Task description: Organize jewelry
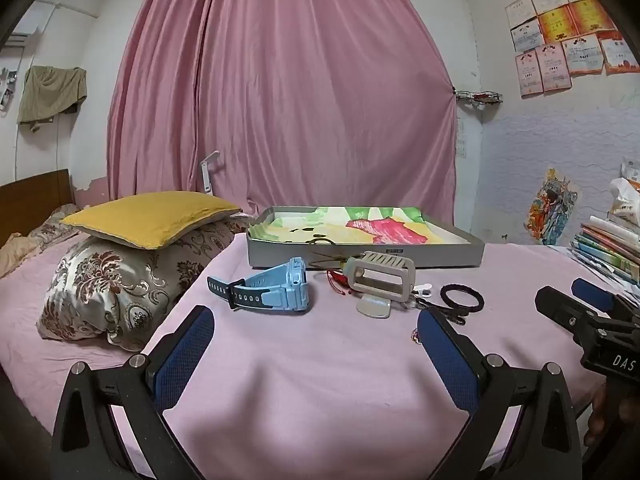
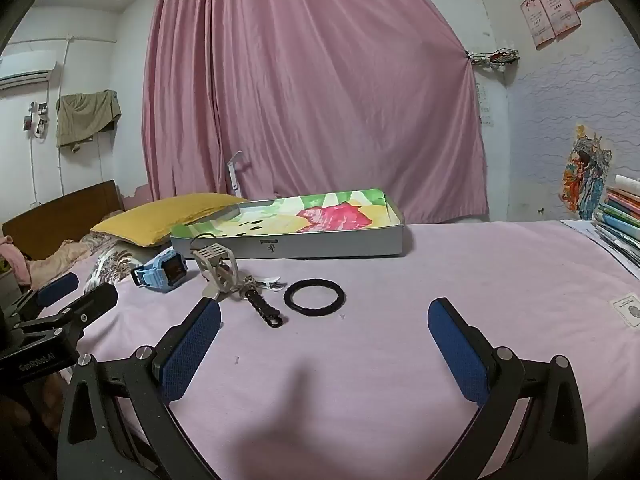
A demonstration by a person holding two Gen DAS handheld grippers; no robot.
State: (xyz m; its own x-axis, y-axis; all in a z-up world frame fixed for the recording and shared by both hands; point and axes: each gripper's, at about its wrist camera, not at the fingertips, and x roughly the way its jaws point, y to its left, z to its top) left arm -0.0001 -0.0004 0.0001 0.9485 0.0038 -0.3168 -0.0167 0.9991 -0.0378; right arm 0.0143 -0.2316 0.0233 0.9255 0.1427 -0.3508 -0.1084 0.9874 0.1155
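1. Left wrist view: the left gripper is hovering over the pink bedsheet with its blue-padded fingers standing spread wide, nothing between them; the jewelry is lying ahead of them in a loose row.
2. The light-blue plastic wristwatch with a dark strap is resting on its side at the left of the row; the beige rectangular plastic frame is standing beside it on a pale base, with a thin red cord lying at its foot.
3. The black twisted ring-shaped bracelet is lying flat to the right of the frame; the shallow grey cardboard box with a colourful painted lining is sitting behind the row, a thin loop hanging over its front wall.
4. This view alone is showing the floral satin pillow under the yellow cushion, and the right gripper entering at the right edge.
5. Right wrist view: the right gripper is hovering likewise, its fingers spread wide and holding nothing; the black twisted ring-shaped bracelet is lying just ahead, between the fingertips' lines.
6. Only here is the black beaded strap with a ring end showing in full, stretching from the beige rectangular plastic frame toward the camera; the wristwatch is showing its dark face.
7. The left gripper is appearing at the left edge; a small white card is lying on the sheet at the far right, unseen from the other camera.
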